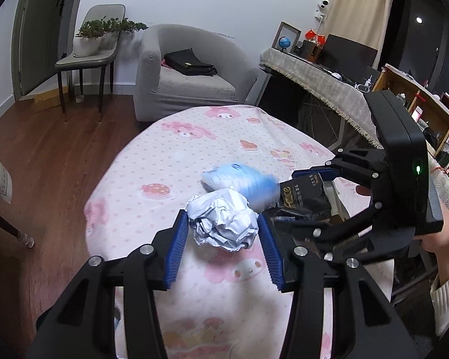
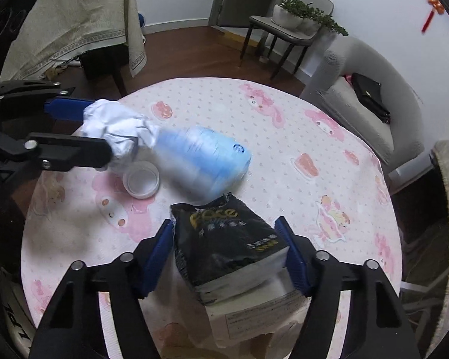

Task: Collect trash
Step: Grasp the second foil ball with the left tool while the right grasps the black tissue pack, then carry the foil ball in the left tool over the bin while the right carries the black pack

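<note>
Left tool (image 1: 223, 233) gripping crumpled paper ball (image 1: 223, 223), no long axis

**Round table, right wrist view: items present**

Landmark: black packet (image 2: 224, 245), between the blue pads of the right gripper (image 2: 224, 254), both pads touching it. Beyond it, a blurred blue bag (image 2: 203, 161). Left of that, a white lid (image 2: 141, 179). Far left, crumpled paper (image 2: 119, 128) pinched in the left gripper (image 2: 95, 131). Beneath all: pink cartoon tablecloth (image 2: 329, 155).

Blue pack (image 2: 203, 164) btwn both tongs
</note>
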A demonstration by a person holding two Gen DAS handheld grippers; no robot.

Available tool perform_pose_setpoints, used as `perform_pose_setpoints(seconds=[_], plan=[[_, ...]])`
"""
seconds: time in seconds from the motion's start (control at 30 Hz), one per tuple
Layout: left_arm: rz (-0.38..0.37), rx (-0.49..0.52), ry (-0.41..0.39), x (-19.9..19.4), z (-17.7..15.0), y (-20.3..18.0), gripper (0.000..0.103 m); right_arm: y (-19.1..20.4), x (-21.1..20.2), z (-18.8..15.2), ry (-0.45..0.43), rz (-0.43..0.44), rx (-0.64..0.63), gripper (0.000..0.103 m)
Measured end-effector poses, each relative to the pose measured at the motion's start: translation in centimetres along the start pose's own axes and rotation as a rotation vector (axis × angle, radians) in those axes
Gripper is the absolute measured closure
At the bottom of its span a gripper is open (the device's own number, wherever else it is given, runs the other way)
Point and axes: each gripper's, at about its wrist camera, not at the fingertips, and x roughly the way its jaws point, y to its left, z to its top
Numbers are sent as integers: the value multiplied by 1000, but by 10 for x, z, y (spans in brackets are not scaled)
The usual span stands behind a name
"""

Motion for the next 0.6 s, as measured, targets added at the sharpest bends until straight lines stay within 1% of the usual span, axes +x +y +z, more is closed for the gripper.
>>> perform_pose_setpoints(seconds=[0.2, 0.43, 0.6], plan=[[18, -1, -11, -21, -6, 8, 53, 11, -9, -1, 0, -25, 26, 45], [50, -17, -30, -49, -15, 26, 53, 27, -26, -8, -2, -45, 59, 45], [82, -37, -37, -69, -22, 41, 53, 38, -39, -17, -30, -32, 115, 45]])
